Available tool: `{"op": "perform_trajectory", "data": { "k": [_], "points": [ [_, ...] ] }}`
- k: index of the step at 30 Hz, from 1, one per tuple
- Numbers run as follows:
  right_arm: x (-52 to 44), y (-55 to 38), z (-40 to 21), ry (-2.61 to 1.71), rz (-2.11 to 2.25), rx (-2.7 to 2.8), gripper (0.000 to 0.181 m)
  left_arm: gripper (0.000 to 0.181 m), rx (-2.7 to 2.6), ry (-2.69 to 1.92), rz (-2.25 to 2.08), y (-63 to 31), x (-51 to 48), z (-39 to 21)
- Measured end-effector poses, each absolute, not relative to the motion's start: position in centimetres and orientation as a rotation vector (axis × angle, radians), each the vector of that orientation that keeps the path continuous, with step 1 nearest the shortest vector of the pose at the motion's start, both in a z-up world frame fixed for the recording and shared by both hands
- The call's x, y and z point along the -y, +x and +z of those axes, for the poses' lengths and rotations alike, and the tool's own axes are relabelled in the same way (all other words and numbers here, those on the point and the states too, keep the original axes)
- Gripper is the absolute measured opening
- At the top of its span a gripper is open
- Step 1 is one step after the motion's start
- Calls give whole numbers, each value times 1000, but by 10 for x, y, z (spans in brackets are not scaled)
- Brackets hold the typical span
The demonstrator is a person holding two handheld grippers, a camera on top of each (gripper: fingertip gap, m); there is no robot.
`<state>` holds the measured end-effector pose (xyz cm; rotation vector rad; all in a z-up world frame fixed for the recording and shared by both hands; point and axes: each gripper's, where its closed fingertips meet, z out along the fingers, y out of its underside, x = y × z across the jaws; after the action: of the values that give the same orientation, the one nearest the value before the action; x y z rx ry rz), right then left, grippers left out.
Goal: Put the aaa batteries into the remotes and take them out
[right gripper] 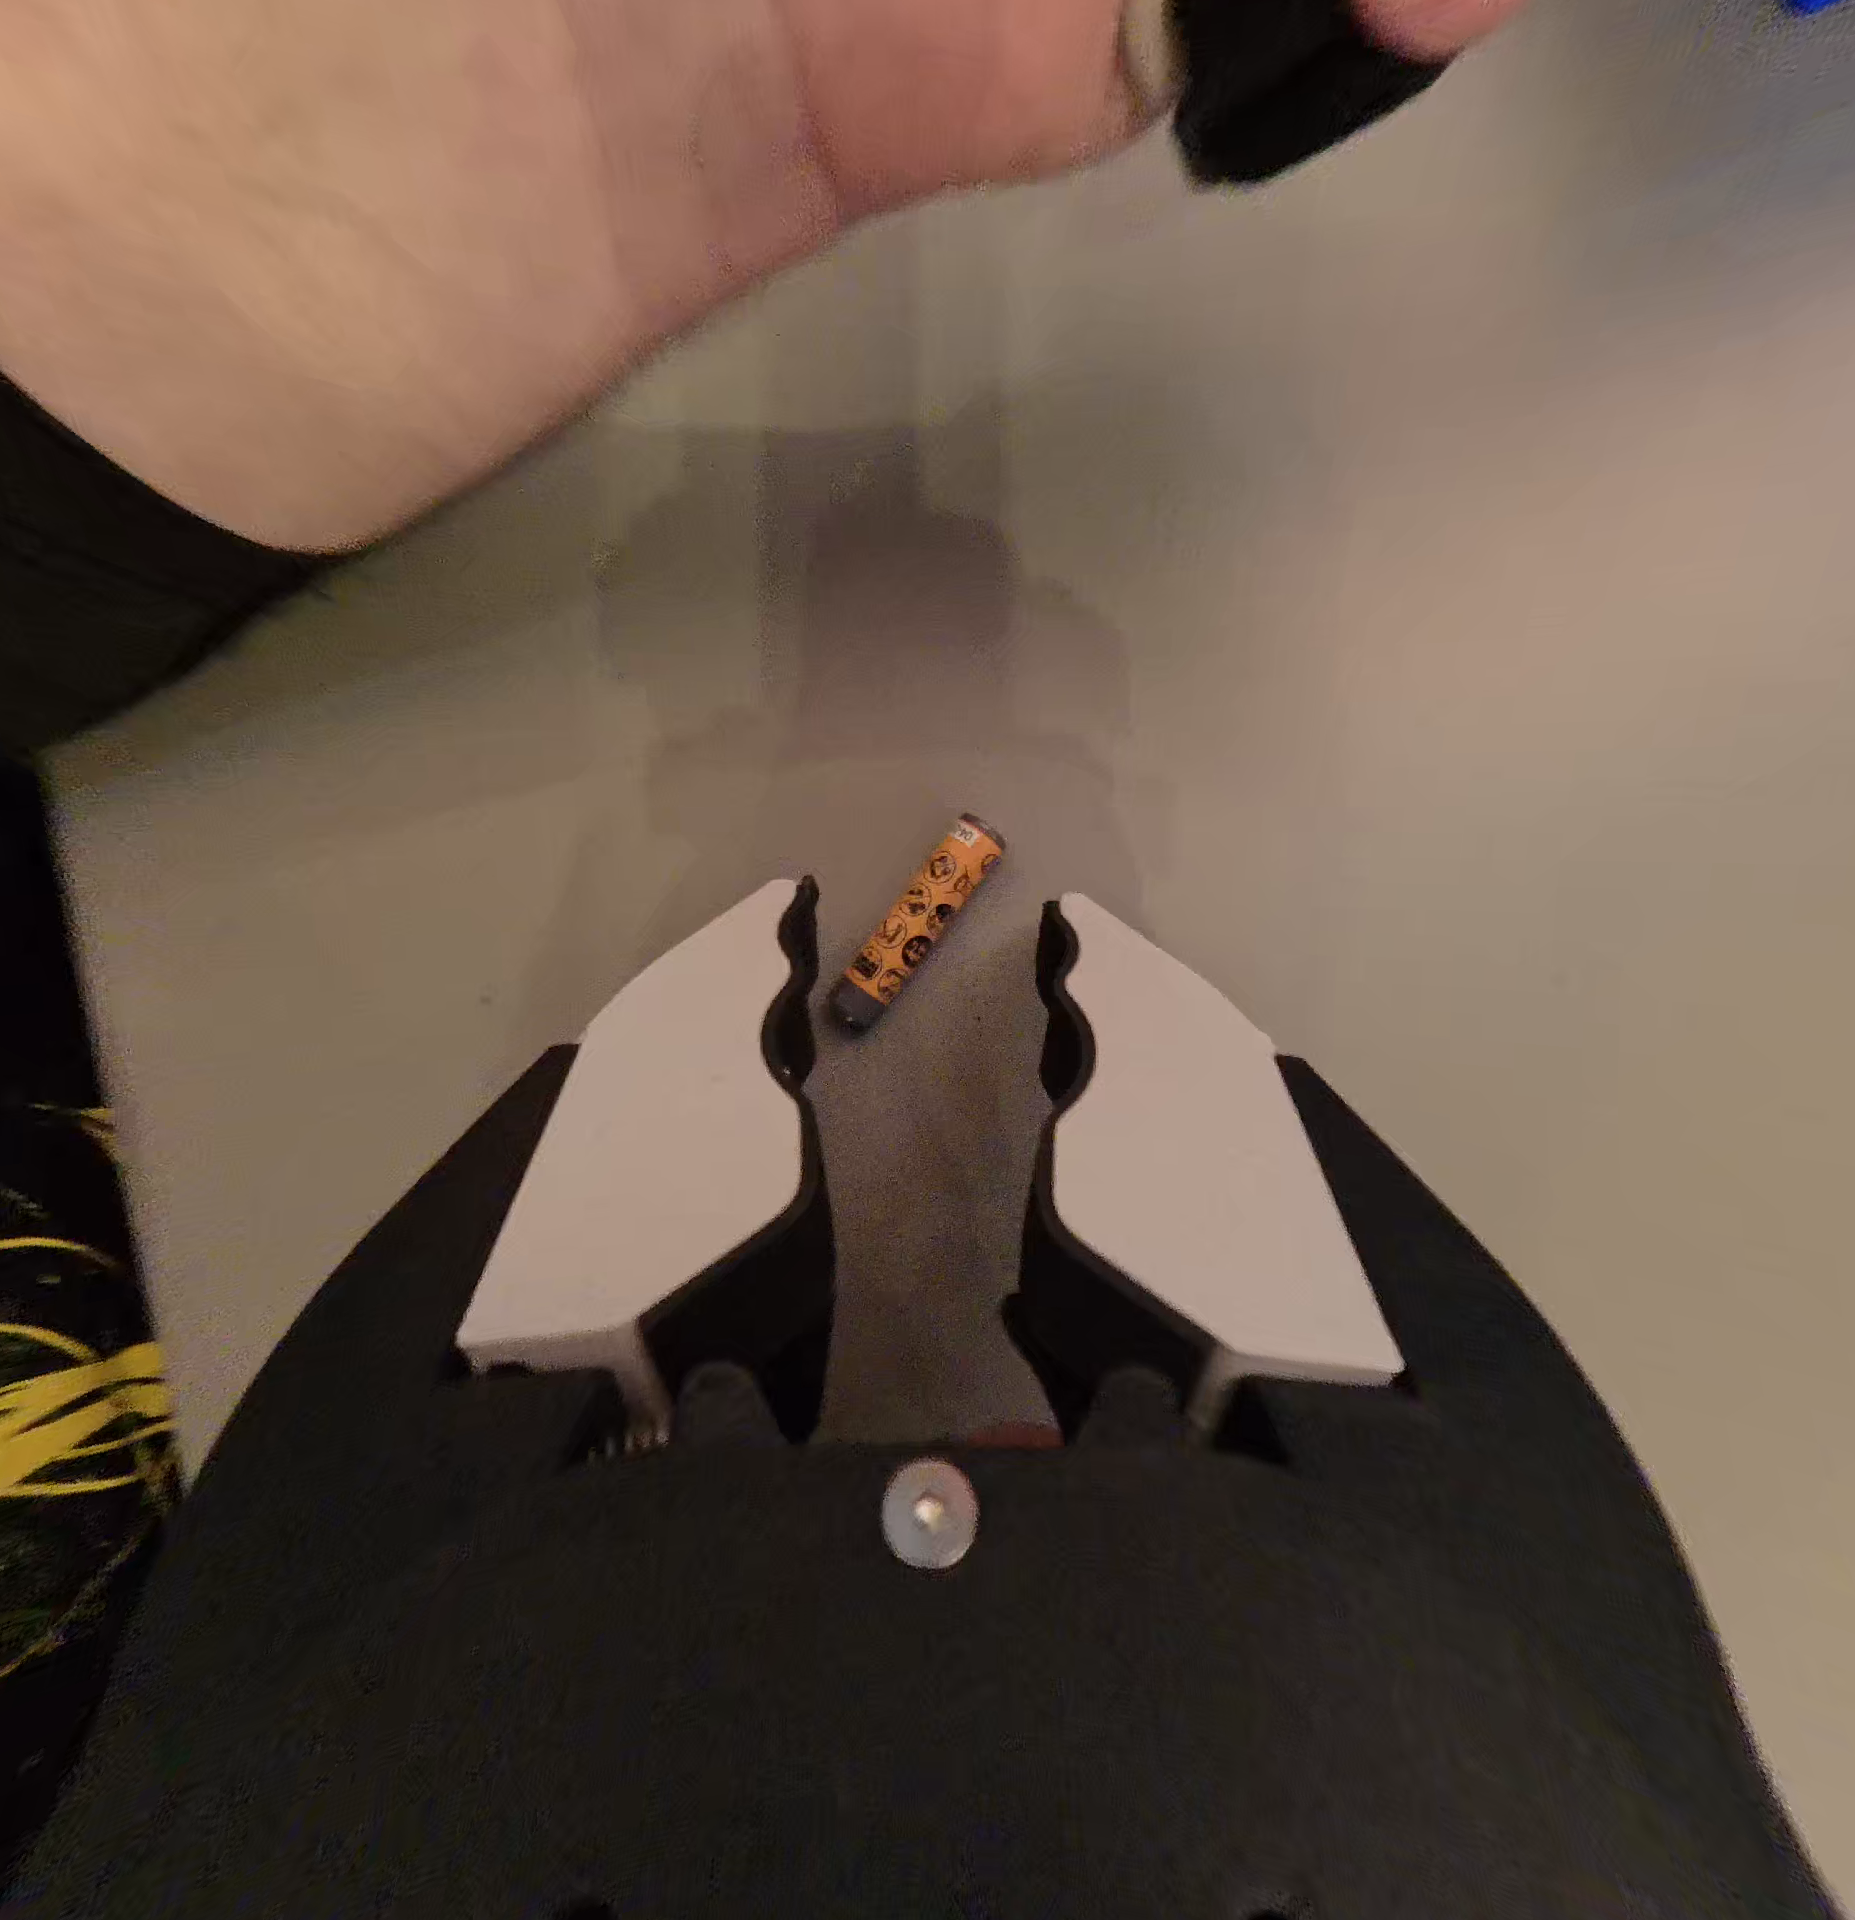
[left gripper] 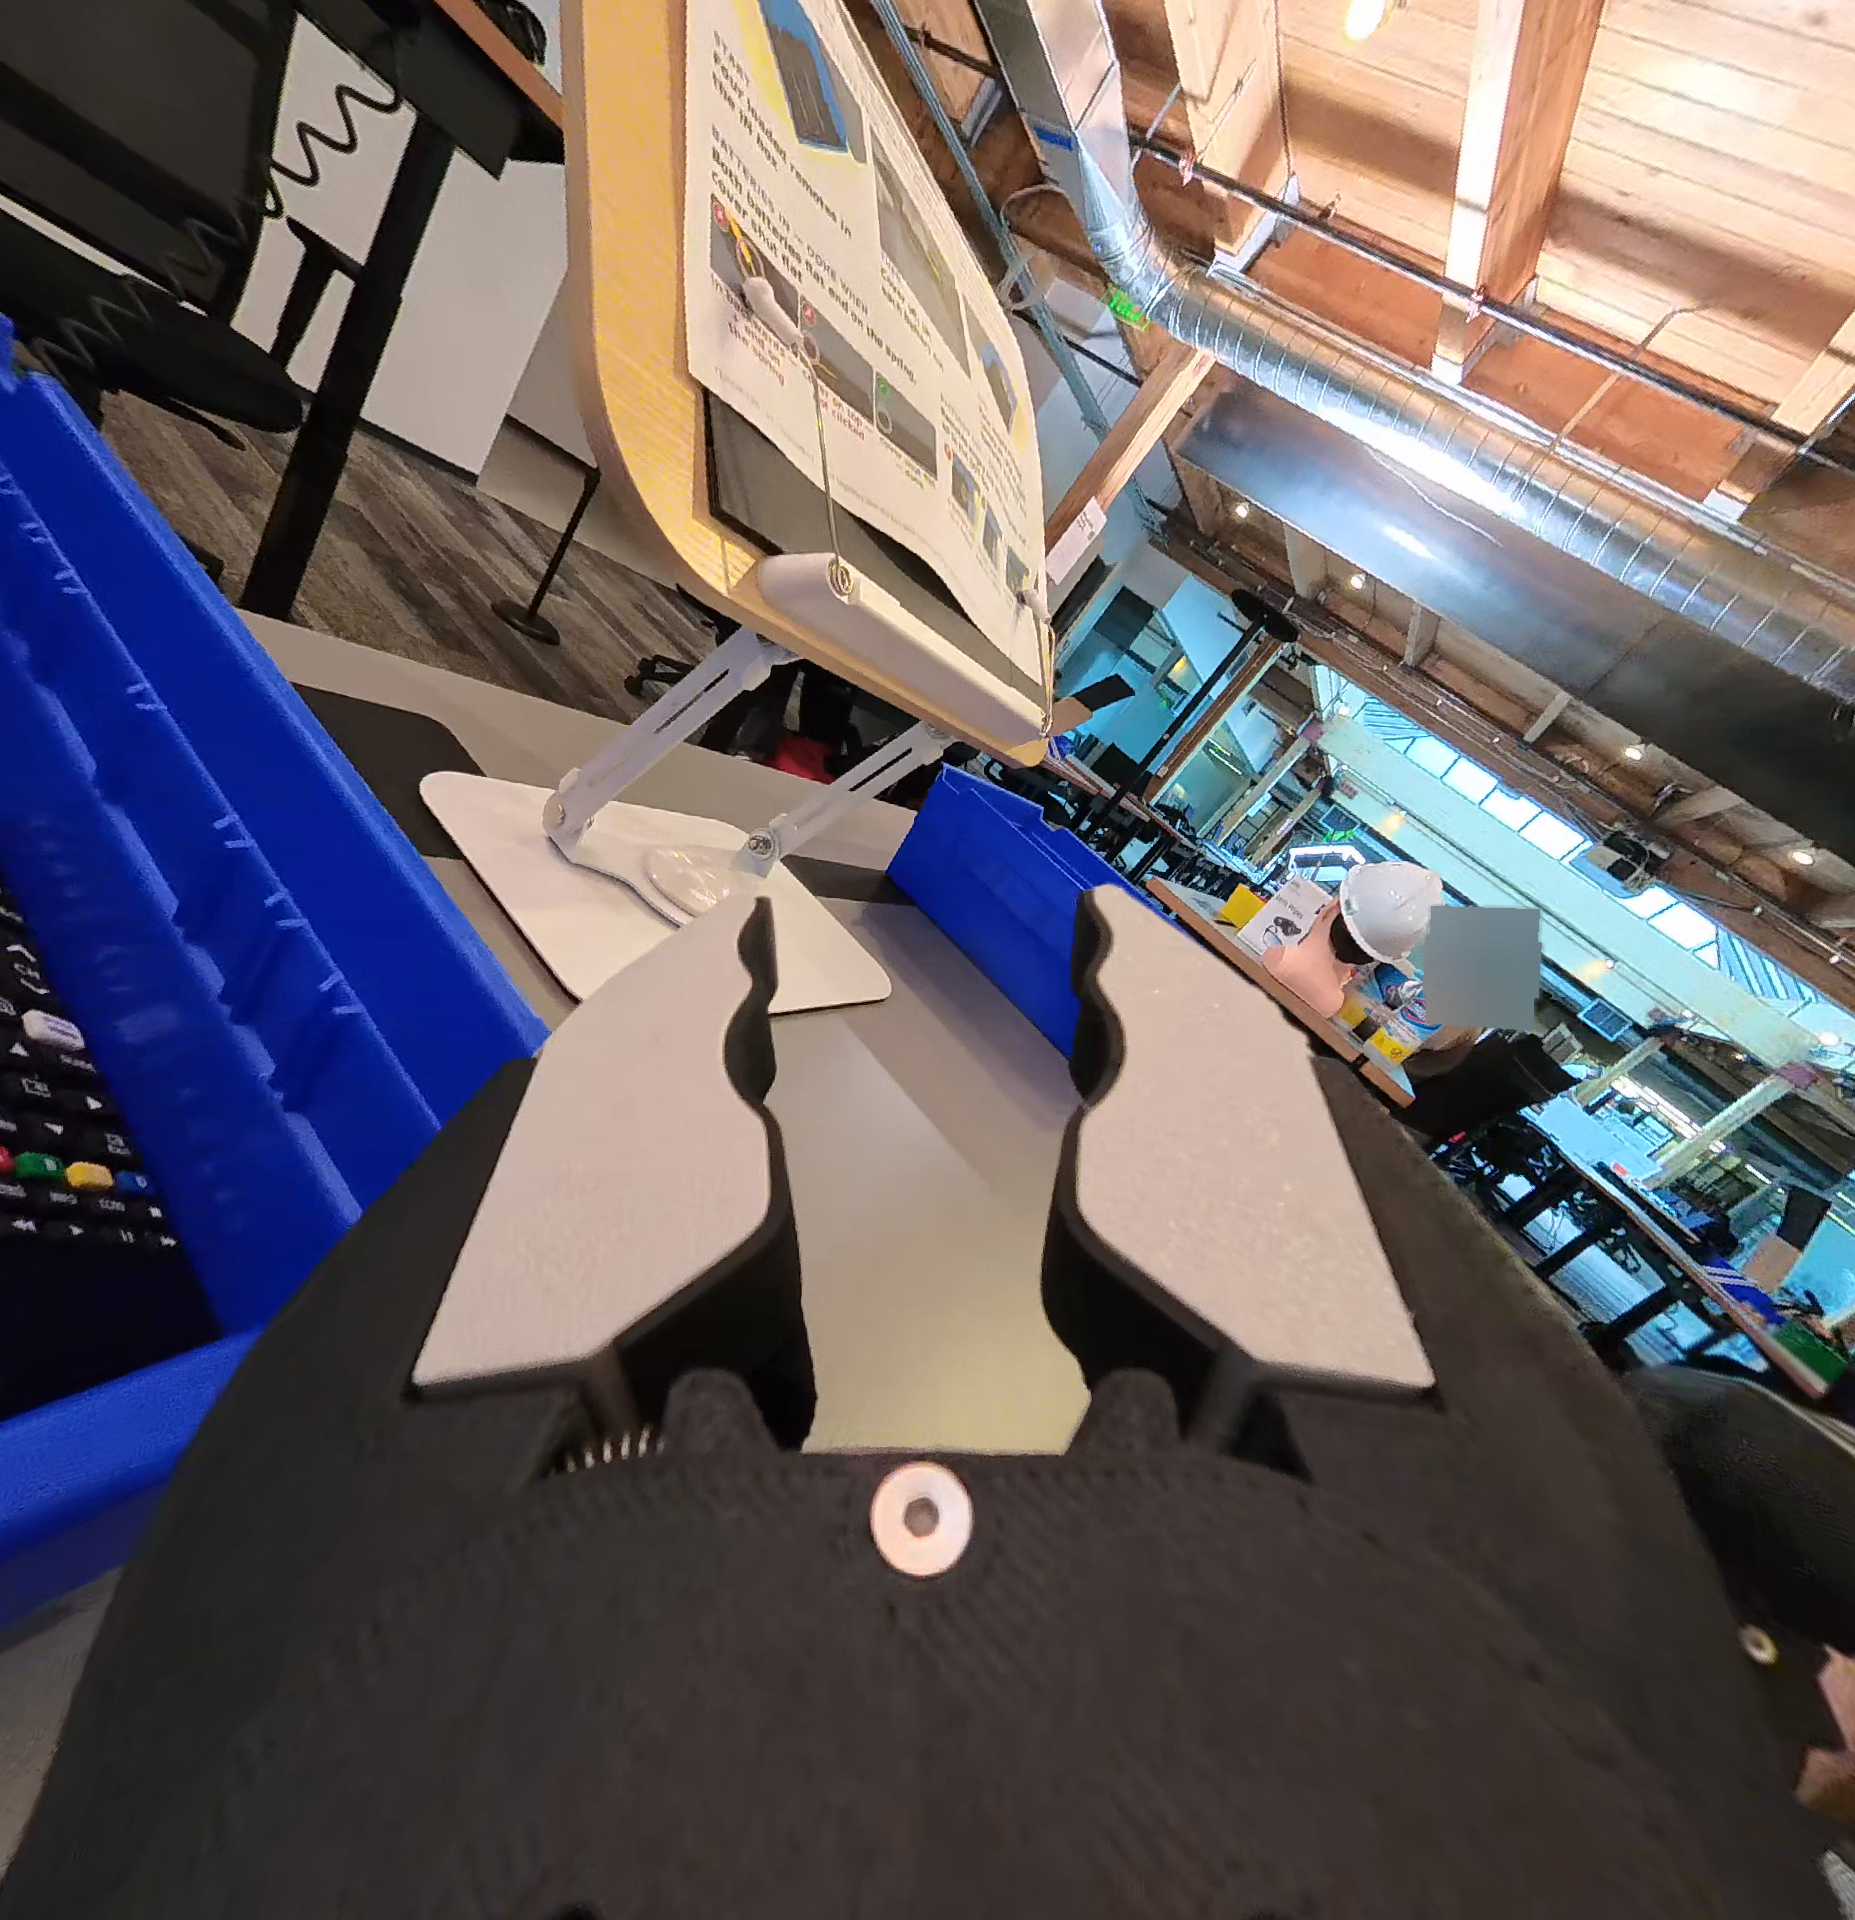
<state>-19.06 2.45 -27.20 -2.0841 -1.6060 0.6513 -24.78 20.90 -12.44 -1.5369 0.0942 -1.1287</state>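
In the right wrist view an orange and black AAA battery point(right gripper: 920, 923) lies on the grey table point(right gripper: 1422, 727), between and just ahead of the tips of my right gripper point(right gripper: 928, 896). That gripper is open and empty, looking down at the table. In the left wrist view my left gripper point(left gripper: 918, 920) is open and empty, raised above the table and tilted. A black remote point(left gripper: 40, 1122) with coloured buttons lies in a blue bin point(left gripper: 227, 914) at the left.
A tilted stand point(left gripper: 694, 852) holding an instruction sheet point(left gripper: 861, 270) stands ahead of the left gripper. A second blue bin point(left gripper: 1006, 894) sits beyond it on the right. A person's forearm point(right gripper: 383, 260) crosses the top of the right wrist view. One gripper's finger ends stand about 25 cm off the other's.
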Motion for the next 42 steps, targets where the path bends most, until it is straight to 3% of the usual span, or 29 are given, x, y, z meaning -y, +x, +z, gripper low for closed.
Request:
{"op": "perform_trajectory", "data": {
  "k": [3, 9, 17, 22, 33, 38, 42],
  "points": [
    [-22, -191, -277, -2036, 621, 1694, 11, 55, -91, -1528, -1140, -247, -208, -123],
    [-64, -130, -236, -1840, 587, 1718, 9, 55, -99, -1528, -1140, -246, -208, -124],
    [-275, 128, -123, -1729, -63, 1627, 10, 55, -57, -1530, -1317, -233, -212, -138],
    [-380, 227, -155, -1867, -244, 1607, 10, 55, -113, -1598, -1268, -221, -214, -153],
    [-464, 267, -264, -1983, -545, 1831, 10, 55, -130, -1637, -1264, -212, -215, -162],
    [-477, 270, -256, -1969, -655, 1777, 23, 55, -180, -1638, -1220, -208, -212, -157],
    [-471, 265, -230, -1940, -646, 1665, 22, 55, -232, -1633, -1106, -214, -209, -145]
  ]
}}
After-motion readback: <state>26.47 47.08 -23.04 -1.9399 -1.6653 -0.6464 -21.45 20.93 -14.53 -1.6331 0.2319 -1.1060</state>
